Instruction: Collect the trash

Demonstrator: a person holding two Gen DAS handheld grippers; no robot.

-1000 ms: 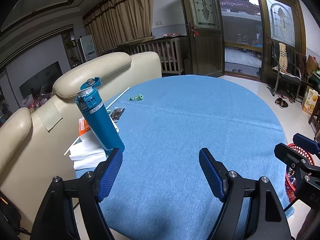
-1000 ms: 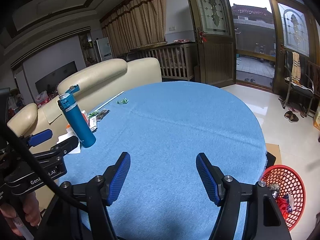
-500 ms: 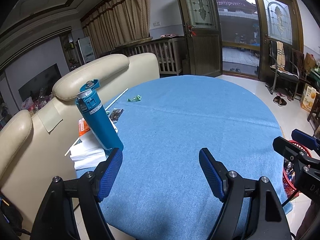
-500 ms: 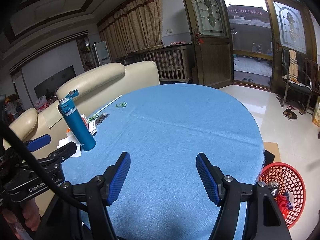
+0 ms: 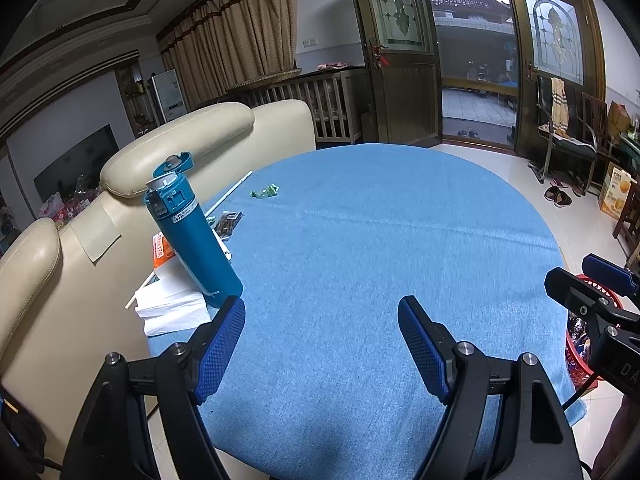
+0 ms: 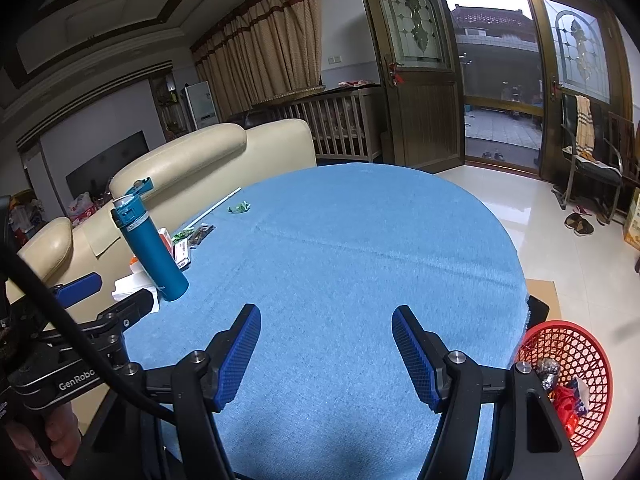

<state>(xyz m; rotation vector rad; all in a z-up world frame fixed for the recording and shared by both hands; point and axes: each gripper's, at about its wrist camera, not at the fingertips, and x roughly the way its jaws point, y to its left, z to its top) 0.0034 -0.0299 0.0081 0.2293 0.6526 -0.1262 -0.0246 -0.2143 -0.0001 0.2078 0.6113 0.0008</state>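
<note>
Right wrist view shows the right gripper (image 6: 326, 346) low in the frame with its jaws spread and nothing between them, tilted down over the bare blue tablecloth (image 6: 360, 264), apparently poised before a reach. The trash lies well apart at the upper left: a green wrapper (image 6: 239, 208) and dark packets (image 6: 200, 234) near the teal bottle (image 6: 150, 246), while the red basket (image 6: 576, 364), already holding scraps, sits on the floor at lower right, handy for drops. In the left wrist view the left gripper (image 5: 320, 344) is likewise spread and empty, just beside the bottle's foot and white tissues (image 5: 172, 308).
</note>
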